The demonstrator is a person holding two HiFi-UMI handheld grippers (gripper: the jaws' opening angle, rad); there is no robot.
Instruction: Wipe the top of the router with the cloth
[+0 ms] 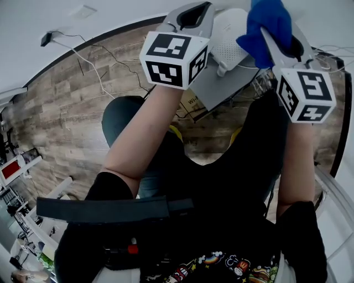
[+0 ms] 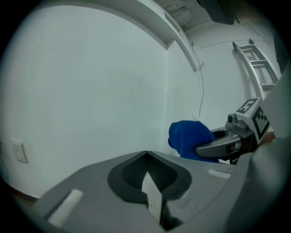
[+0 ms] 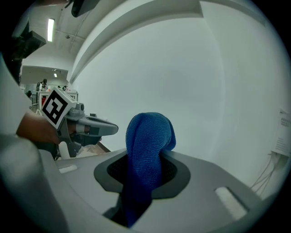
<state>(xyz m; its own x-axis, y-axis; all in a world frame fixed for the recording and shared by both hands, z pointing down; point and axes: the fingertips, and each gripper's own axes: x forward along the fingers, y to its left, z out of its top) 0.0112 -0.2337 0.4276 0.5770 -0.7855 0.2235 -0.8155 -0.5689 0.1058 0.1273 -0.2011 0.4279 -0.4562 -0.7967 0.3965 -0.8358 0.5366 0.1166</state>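
Observation:
In the head view both grippers are raised close to the camera. My right gripper (image 1: 264,30) is shut on a bunched blue cloth (image 1: 266,21), which hangs above the right part of the white vented router (image 1: 228,43). The left gripper (image 1: 203,6) is beside it at the left, jaws together with nothing between them. In the right gripper view the cloth (image 3: 148,141) stands up out of my right gripper (image 3: 144,184), with the left gripper (image 3: 93,127) at the left. The left gripper view shows my left gripper (image 2: 149,184), the cloth (image 2: 188,136) and only a white wall, no router.
The router lies on a grey slab (image 1: 213,88) over a cardboard box (image 1: 191,102), above a wood floor (image 1: 72,110). Cables (image 1: 260,83) trail at the right. A dark round stool (image 1: 121,119) stands below. A ladder (image 2: 259,68) leans on the wall.

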